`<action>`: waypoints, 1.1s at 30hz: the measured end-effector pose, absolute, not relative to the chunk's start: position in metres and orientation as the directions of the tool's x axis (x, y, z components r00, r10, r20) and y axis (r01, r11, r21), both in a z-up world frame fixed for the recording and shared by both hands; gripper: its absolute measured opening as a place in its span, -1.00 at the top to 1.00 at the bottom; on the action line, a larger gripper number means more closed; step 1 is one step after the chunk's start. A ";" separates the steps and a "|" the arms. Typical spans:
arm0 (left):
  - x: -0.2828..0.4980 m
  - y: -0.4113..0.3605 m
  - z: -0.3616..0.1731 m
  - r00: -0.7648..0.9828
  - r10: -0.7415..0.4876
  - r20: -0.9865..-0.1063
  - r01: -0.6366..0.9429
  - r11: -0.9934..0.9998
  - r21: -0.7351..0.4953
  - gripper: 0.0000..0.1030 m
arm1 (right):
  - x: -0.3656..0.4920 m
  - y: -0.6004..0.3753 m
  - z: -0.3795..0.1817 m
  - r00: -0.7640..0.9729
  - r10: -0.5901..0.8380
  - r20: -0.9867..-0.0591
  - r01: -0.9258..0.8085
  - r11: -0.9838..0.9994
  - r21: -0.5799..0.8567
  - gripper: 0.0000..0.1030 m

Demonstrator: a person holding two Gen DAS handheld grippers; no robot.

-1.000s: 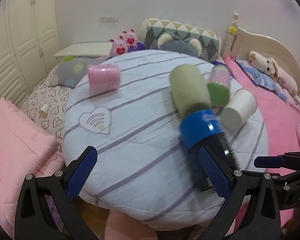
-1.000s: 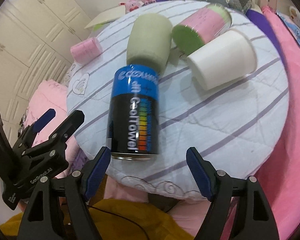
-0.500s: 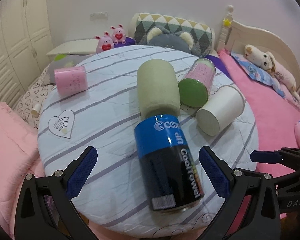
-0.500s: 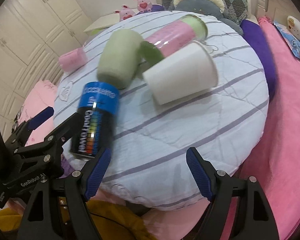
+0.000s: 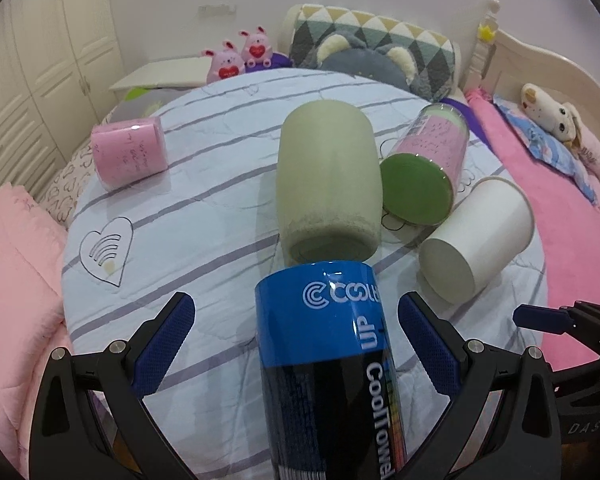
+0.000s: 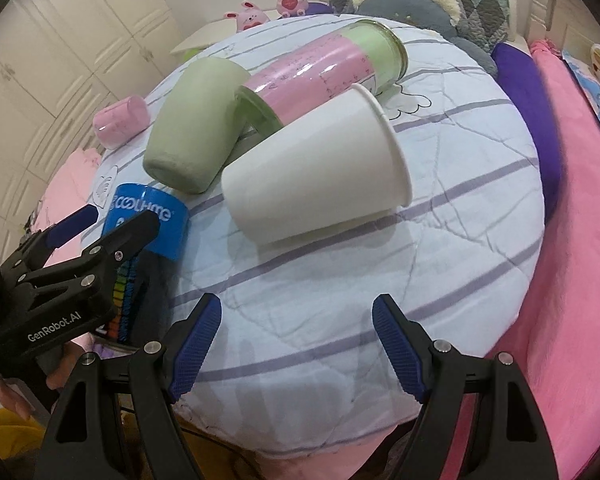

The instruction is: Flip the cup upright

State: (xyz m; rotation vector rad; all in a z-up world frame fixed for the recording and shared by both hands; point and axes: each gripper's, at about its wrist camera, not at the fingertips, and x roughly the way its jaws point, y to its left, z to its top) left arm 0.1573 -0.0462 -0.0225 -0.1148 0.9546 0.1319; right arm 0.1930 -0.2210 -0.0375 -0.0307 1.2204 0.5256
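Note:
A white paper cup [image 6: 316,176] lies on its side on the round striped table [image 6: 440,280], also in the left wrist view [image 5: 476,240]. A pale green cup [image 5: 328,180] lies on its side beside it [image 6: 196,132]. A blue-and-black CoolTowel can [image 5: 332,364] lies between the open jaws of my left gripper [image 5: 296,340], untouched by either finger. My right gripper [image 6: 296,340] is open and empty, in front of the white cup.
A pink-and-green jar [image 5: 424,168] lies behind the cups. A small pink roll [image 5: 130,154] lies at the table's far left. Pillows, plush toys and a pink bed surround the table. My left gripper's body [image 6: 60,280] shows at the left of the right wrist view.
My left gripper has swung right and moved in, so the can now sits between its jaws. My right gripper has swung from the can toward the white cup and come closer.

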 end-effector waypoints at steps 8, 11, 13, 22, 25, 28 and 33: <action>0.162 -0.050 -0.027 0.556 0.082 -0.827 -0.173 0.985 -0.018 -0.99 | 0.198 -0.215 -0.046 0.223 0.354 -0.908 -0.439 0.868 0.231 -0.54; 0.165 -0.048 -0.033 0.520 0.065 -0.851 -0.170 0.985 -0.029 -0.90 | 0.197 -0.214 -0.045 0.226 0.356 -0.907 -0.451 0.864 0.226 -0.54; 0.167 -0.047 -0.037 0.496 0.013 -0.868 -0.152 0.986 -0.072 -0.58 | 0.198 -0.213 -0.045 0.224 0.358 -0.906 -0.453 0.862 0.228 -0.54; 0.161 -0.050 -0.032 0.502 -0.025 -0.864 -0.113 0.989 -0.095 -0.40 | 0.197 -0.213 -0.045 0.225 0.360 -0.905 -0.441 0.866 0.235 -0.54; 0.159 -0.049 -0.026 0.523 -0.027 -0.852 -0.102 0.990 -0.094 -0.39 | 0.196 -0.212 -0.043 0.225 0.361 -0.905 -0.437 0.868 0.237 -0.54; 0.160 -0.051 -0.017 0.552 -0.022 -0.834 -0.088 0.992 -0.085 -0.39 | 0.192 -0.212 -0.040 0.230 0.363 -0.903 -0.437 0.868 0.238 -0.54; 0.156 -0.052 0.001 0.602 -0.025 -0.798 -0.061 0.995 -0.077 -0.38 | 0.184 -0.212 -0.033 0.247 0.362 -0.899 -0.431 0.872 0.233 -0.54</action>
